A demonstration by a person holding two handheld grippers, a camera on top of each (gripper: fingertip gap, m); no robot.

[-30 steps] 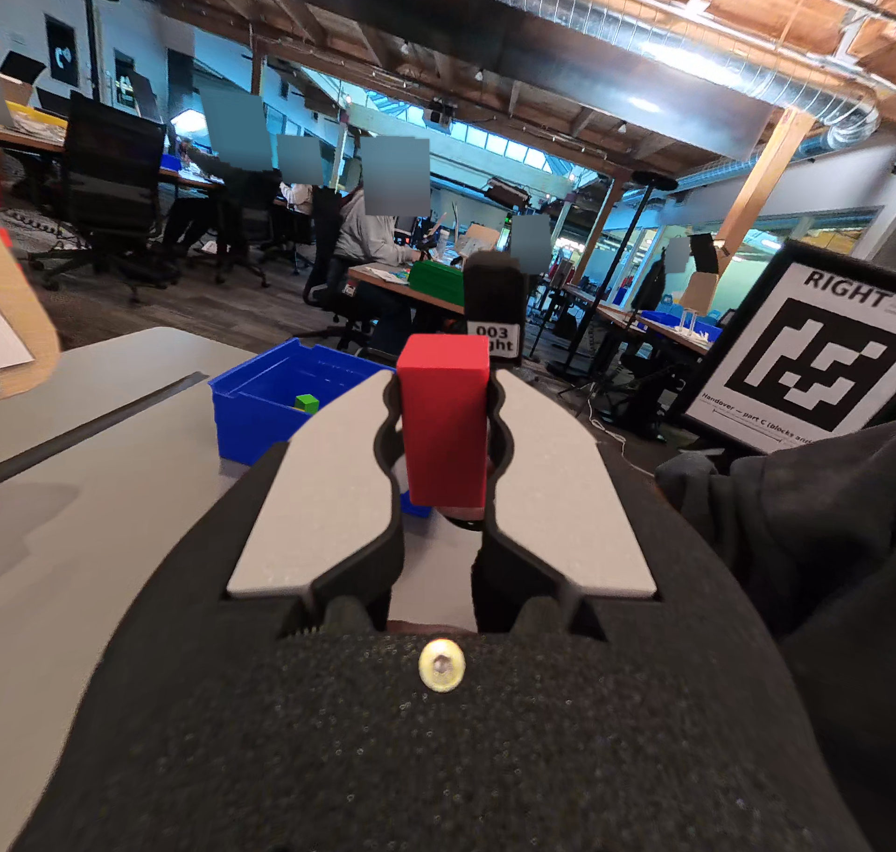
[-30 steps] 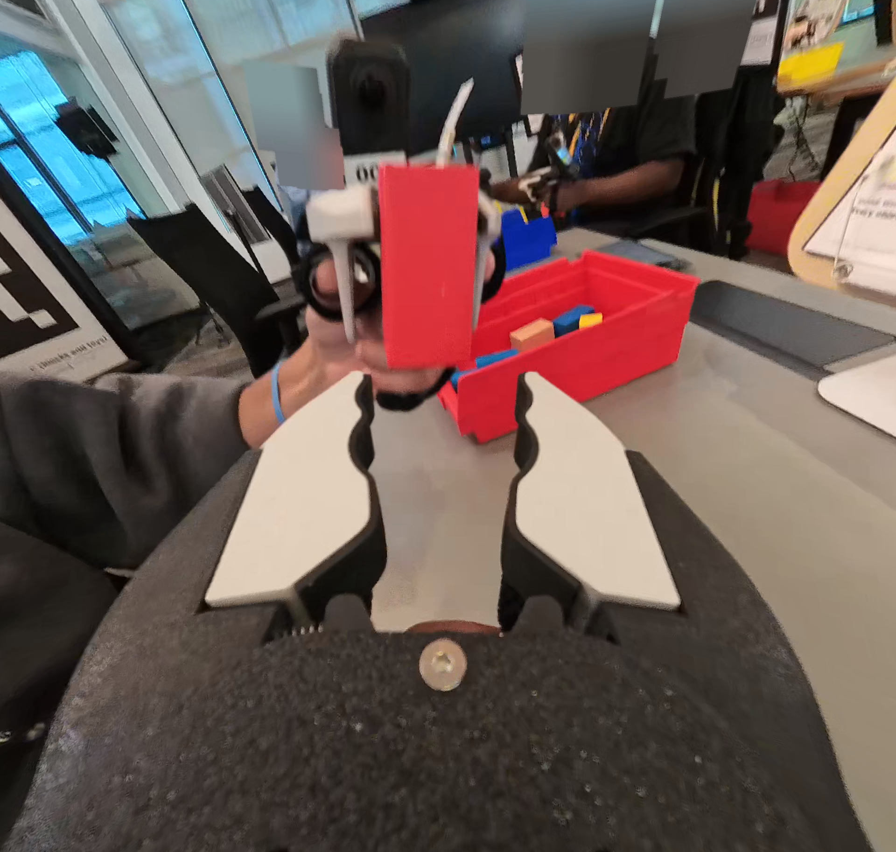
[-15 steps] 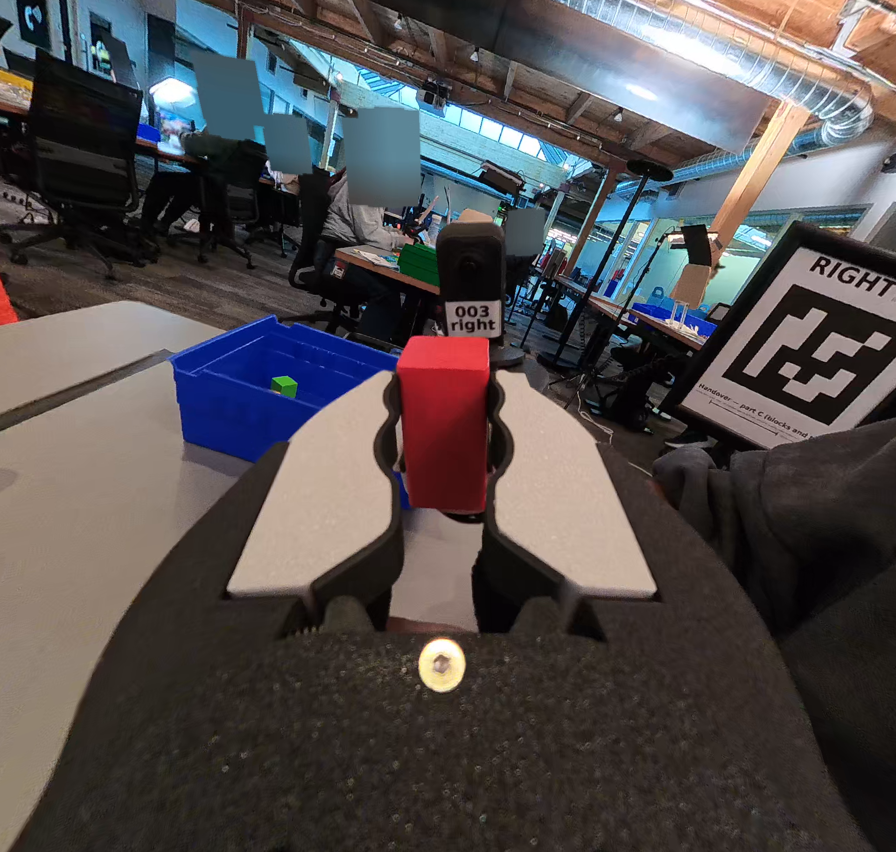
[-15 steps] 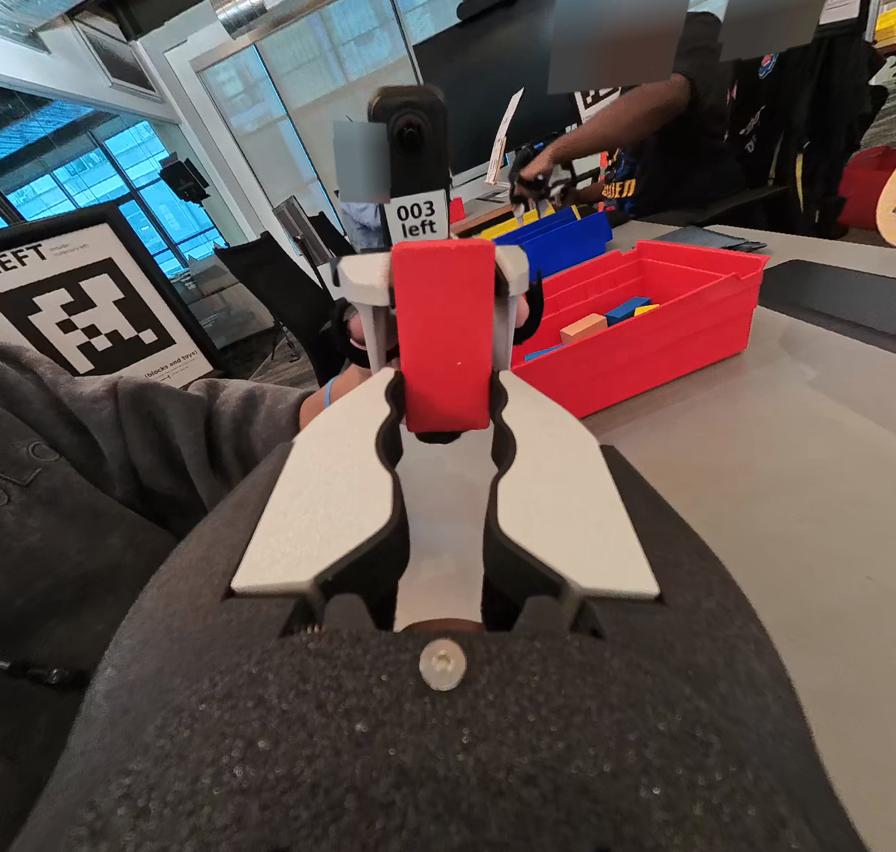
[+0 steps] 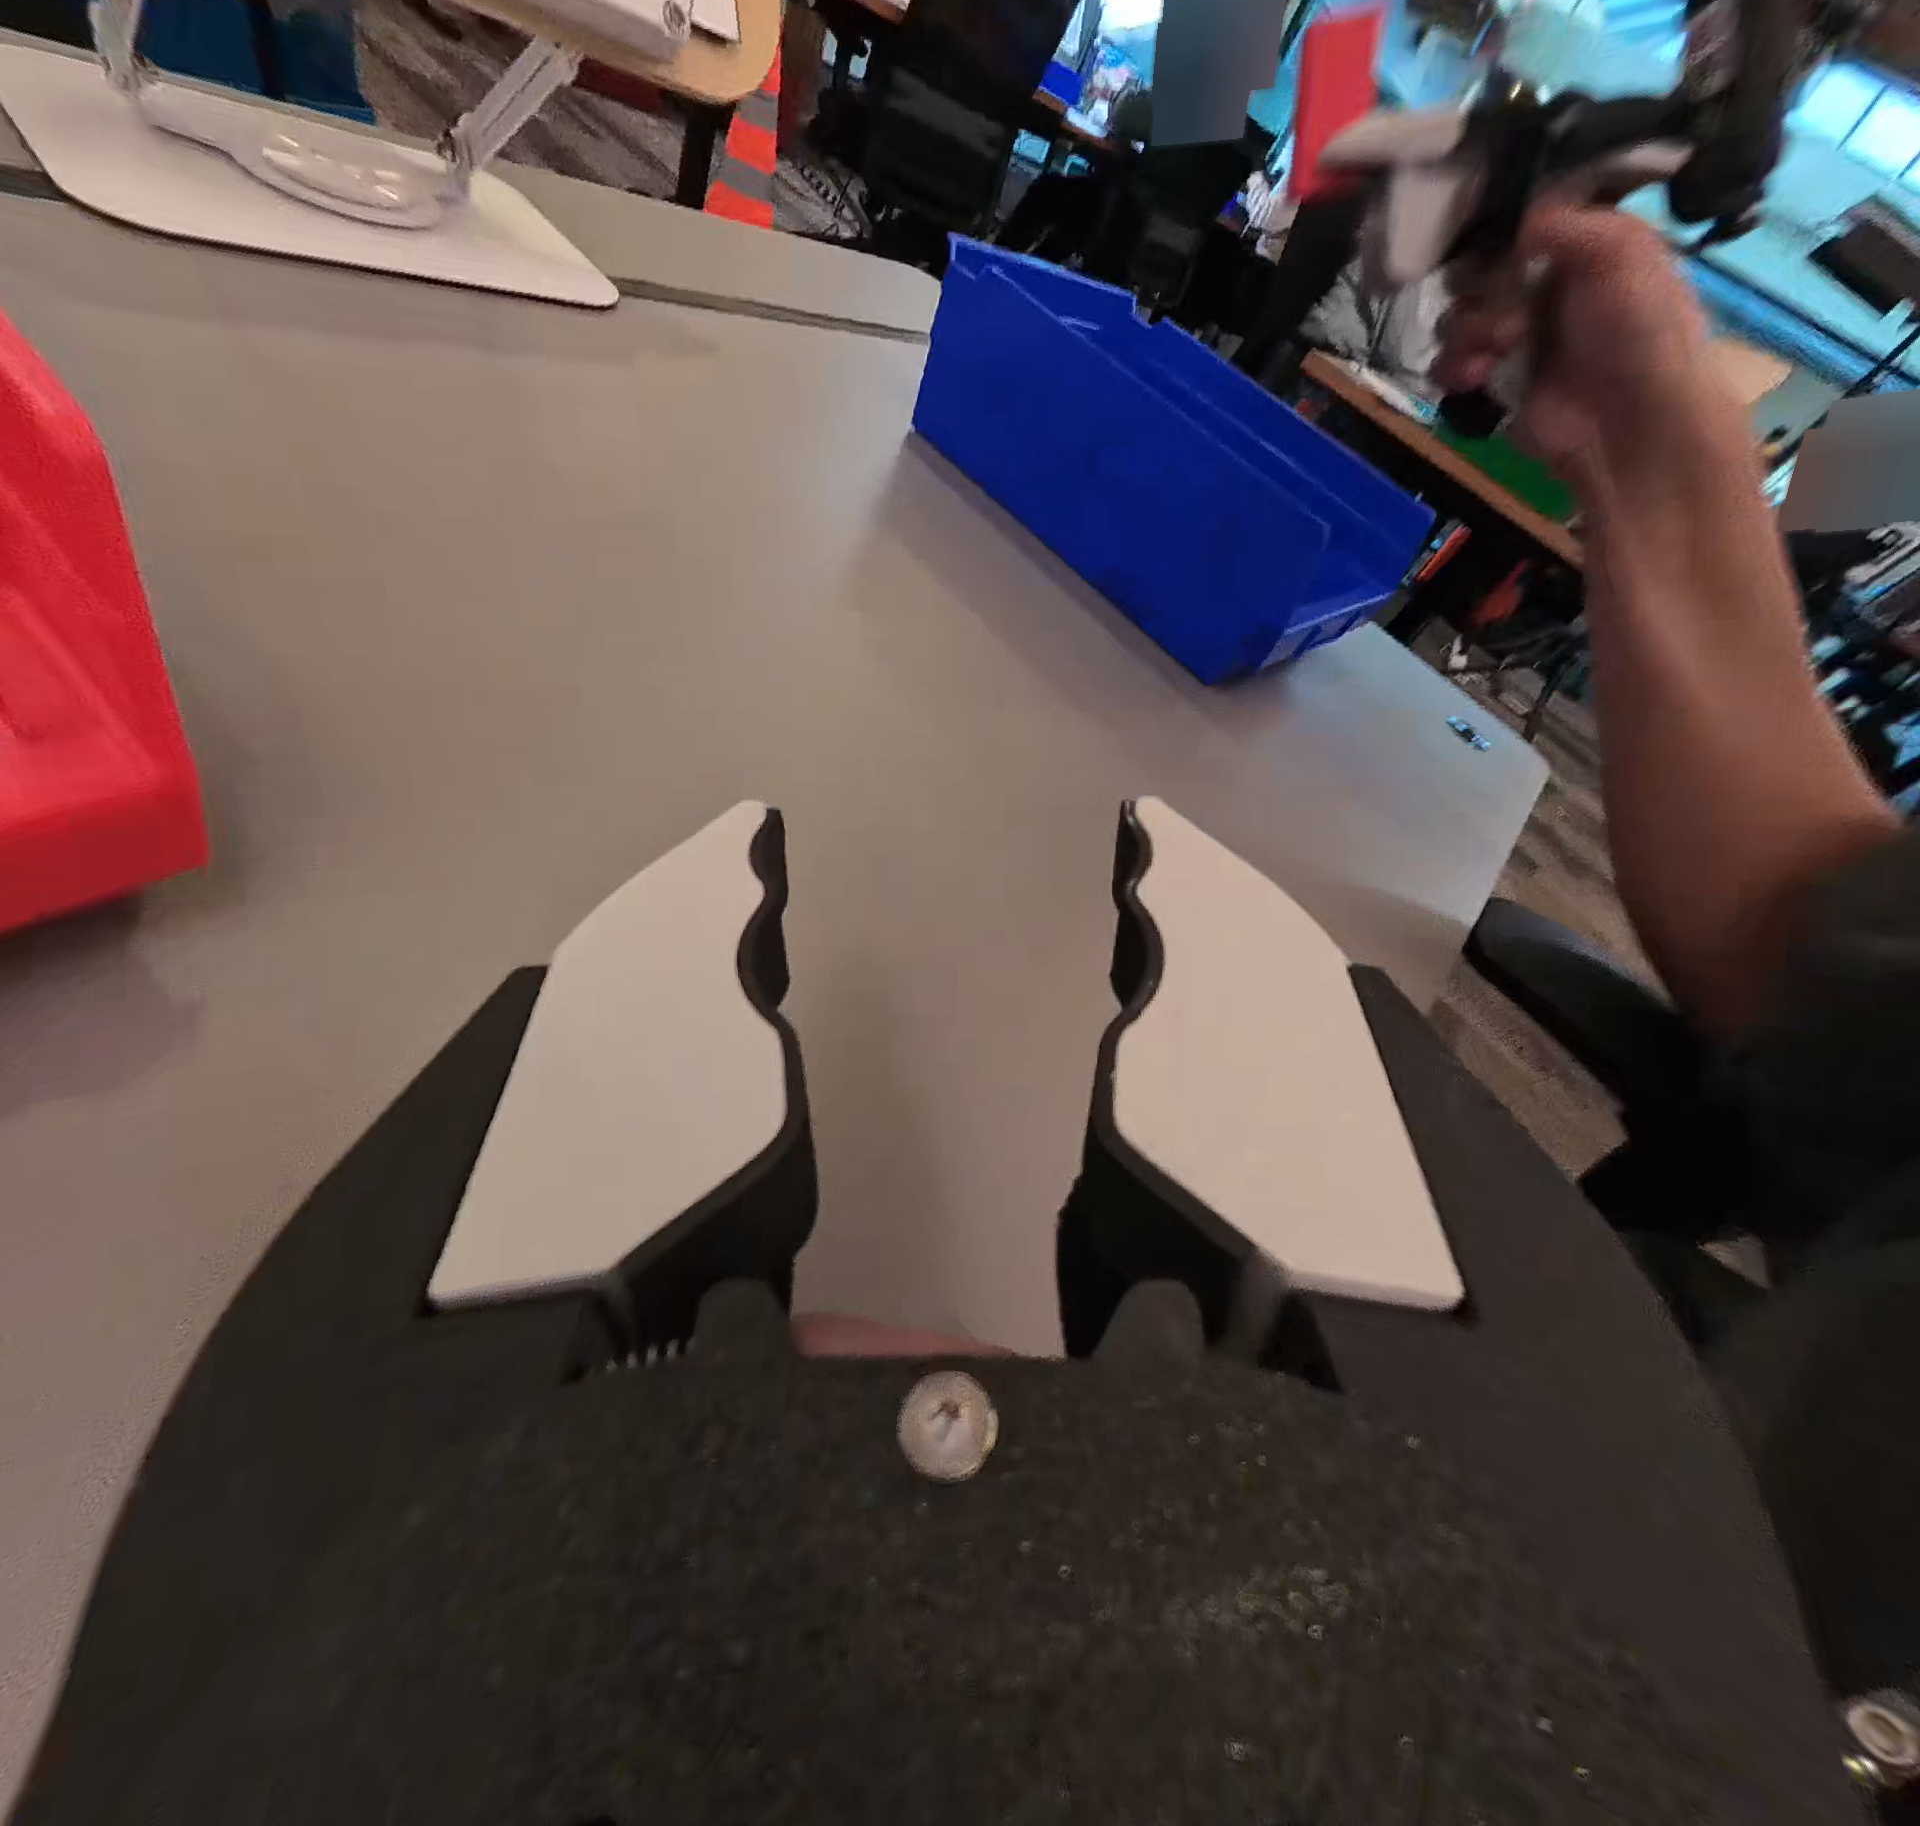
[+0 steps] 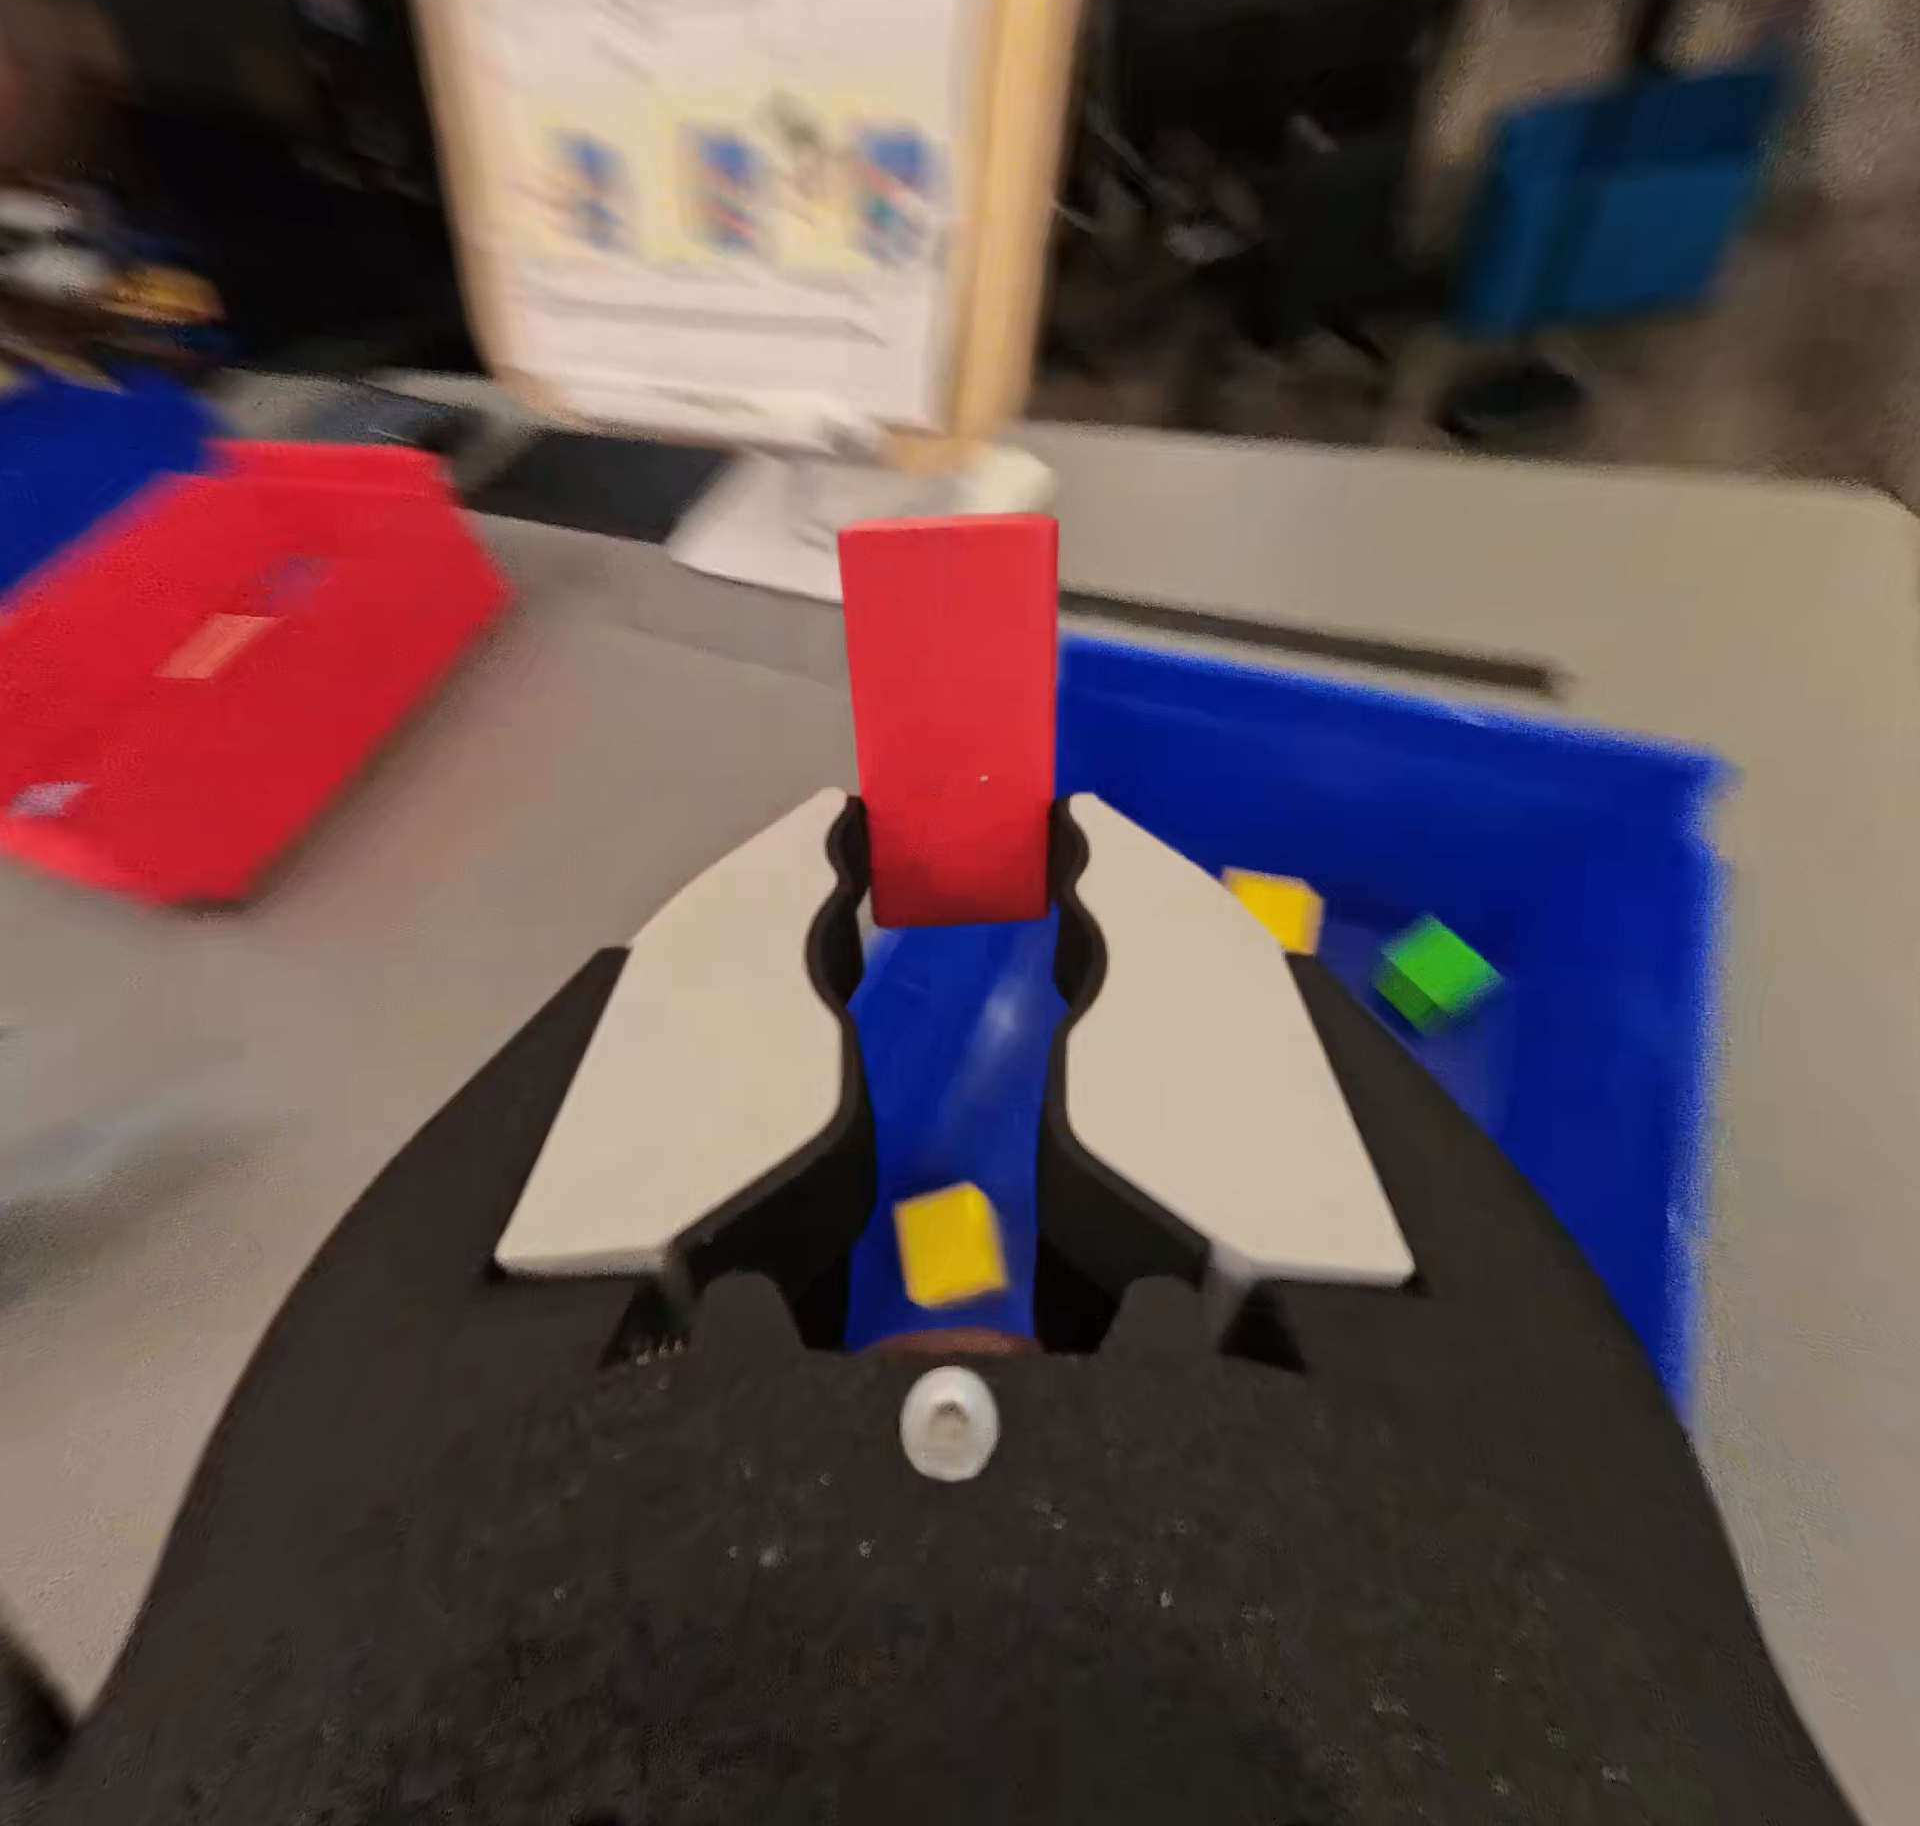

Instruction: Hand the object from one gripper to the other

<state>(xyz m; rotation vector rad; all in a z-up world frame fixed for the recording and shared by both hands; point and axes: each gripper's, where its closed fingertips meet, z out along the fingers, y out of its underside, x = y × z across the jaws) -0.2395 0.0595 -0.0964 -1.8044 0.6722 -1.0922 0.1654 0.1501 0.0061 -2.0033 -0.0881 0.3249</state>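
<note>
here the red block (image 6: 951,727) stands upright, its lower end pinched between the tips of the right gripper (image 6: 954,820), and most of its length rises clear above the fingers (image 6: 727,1038). its bottom edge is plain to see, but the view around it is smeared, so the sheet on the board (image 6: 727,166) behind is unreadable and the red bin (image 6: 239,675) to the left is only a soft shape, its contents not to be made out. below the block lies the blue bin (image 6: 1455,800), its near wall hidden by the gripper's black body; inside it show a yellow cube (image 6: 951,1246) seen through the gap between the fingers, a second yellow cube (image 6: 1273,909) partly covered by the right finger, and a green cube (image 6: 1439,971). whether the block hangs over the bin or just short of it cannot be told.

in the left wrist view the same block (image 5: 1335,93) is a small blurred red patch high up, held by the far gripper (image 5: 1382,150), whose shape and the hand (image 5: 1569,332) around it are streaked. the left gripper (image 5: 951,815) has its jaws wide apart with nothing between them, only the grey table (image 5: 520,581) showing through the gap. the blue bin (image 5: 1164,467) sits ahead on the right near the table's edge, its inside hidden from this angle, and a corner of the red bin (image 5: 73,685) is cut off at the left border, with a white stand base (image 5: 312,187) farther back
</note>
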